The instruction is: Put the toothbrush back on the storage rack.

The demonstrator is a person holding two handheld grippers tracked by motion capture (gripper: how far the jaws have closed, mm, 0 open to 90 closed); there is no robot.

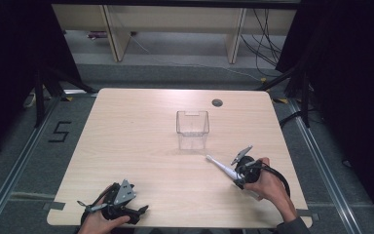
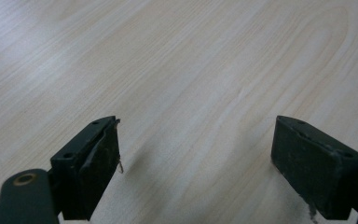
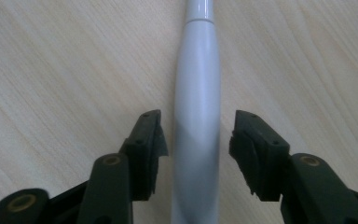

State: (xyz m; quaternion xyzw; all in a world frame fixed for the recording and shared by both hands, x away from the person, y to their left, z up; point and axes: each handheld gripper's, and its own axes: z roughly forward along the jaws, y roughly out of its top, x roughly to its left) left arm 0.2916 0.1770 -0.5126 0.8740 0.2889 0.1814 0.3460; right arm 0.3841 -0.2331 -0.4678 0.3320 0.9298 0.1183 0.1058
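Note:
A slim white handle [image 1: 221, 167], like a toothbrush body, lies flat on the wooden table [image 1: 136, 136] at the front right, with its thin end pointing toward a clear plastic box [image 1: 193, 129]. My right gripper [image 1: 237, 176] straddles the thick end. In the right gripper view the handle [image 3: 197, 116] runs between the two black jaws of the right gripper [image 3: 196, 135], with a narrow gap on each side, so the pads are not pressing on it. My left gripper [image 1: 137, 197] rests at the front left. Its jaws stand wide apart over bare wood, with nothing between them [image 2: 196, 144].
The clear box stands upright and empty near the table's middle. A round cable hole [image 1: 217, 103] sits at the back right of the tabletop. Dark floor and rails surround the table, with cables beyond the far edge.

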